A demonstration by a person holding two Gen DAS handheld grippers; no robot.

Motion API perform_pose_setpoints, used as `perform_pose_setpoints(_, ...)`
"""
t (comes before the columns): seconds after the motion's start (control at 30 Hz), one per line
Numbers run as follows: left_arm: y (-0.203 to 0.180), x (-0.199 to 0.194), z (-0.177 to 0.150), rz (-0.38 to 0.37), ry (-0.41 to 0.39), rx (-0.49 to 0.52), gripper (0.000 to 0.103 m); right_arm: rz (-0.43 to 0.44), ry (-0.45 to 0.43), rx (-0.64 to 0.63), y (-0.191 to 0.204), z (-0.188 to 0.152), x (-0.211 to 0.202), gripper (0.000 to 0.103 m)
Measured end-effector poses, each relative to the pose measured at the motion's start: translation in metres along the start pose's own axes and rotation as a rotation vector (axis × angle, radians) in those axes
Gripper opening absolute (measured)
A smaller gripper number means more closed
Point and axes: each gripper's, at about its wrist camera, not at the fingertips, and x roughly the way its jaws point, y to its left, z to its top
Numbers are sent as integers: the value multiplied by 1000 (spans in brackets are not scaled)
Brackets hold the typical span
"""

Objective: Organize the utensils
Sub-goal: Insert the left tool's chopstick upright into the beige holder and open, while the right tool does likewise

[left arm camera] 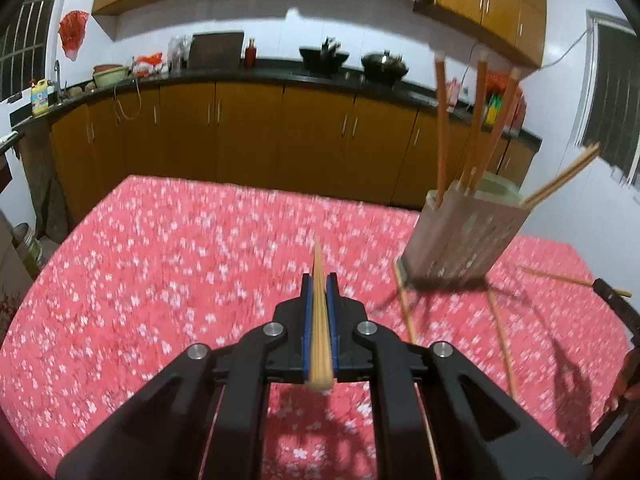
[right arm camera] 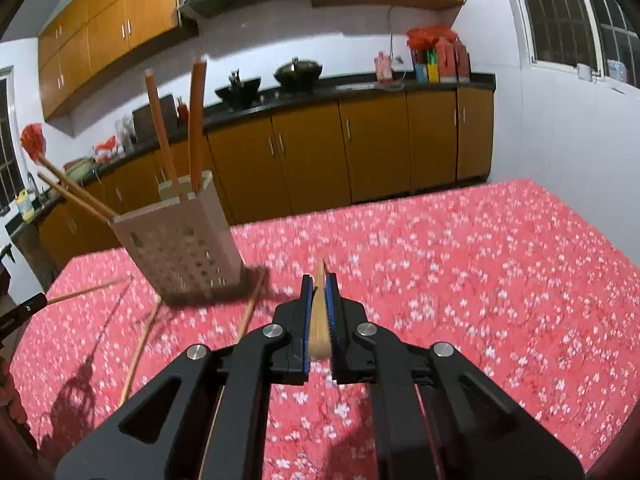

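Note:
My left gripper (left arm camera: 319,280) is shut on a bamboo chopstick (left arm camera: 319,320) that points forward above the red floral tablecloth (left arm camera: 160,280). My right gripper (right arm camera: 319,280) is shut on another bamboo chopstick (right arm camera: 319,320), also above the cloth. A perforated utensil holder (left arm camera: 460,236) stands to the right in the left wrist view and to the left in the right wrist view (right arm camera: 180,248). It holds several chopsticks (left arm camera: 442,120). Loose chopsticks (left arm camera: 500,336) lie on the cloth near its base, also seen in the right wrist view (right arm camera: 140,344).
Wooden kitchen cabinets (left arm camera: 240,136) and a dark counter with pots (left arm camera: 384,65) run behind the table. A dark chair back (left arm camera: 616,308) stands at the table's right edge. A window (right arm camera: 576,16) is on the right wall.

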Motion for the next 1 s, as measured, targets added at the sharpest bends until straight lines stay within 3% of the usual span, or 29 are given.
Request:
perform_pose_setpoints(0.37, -9, -28, 24, -47, -108, -9, 8, 19, -77, -14, 8, 15, -13, 7)
perform_pose_setpoints(0.7, -13, -35, 29, -64, -131, 0, 8, 36, -97, -19, 14, 20, -15, 7)
perform_pose_setpoints(1.0, -14, -40, 32, -95, -144, -3, 8, 104, -124, 0, 14, 29, -25, 7)
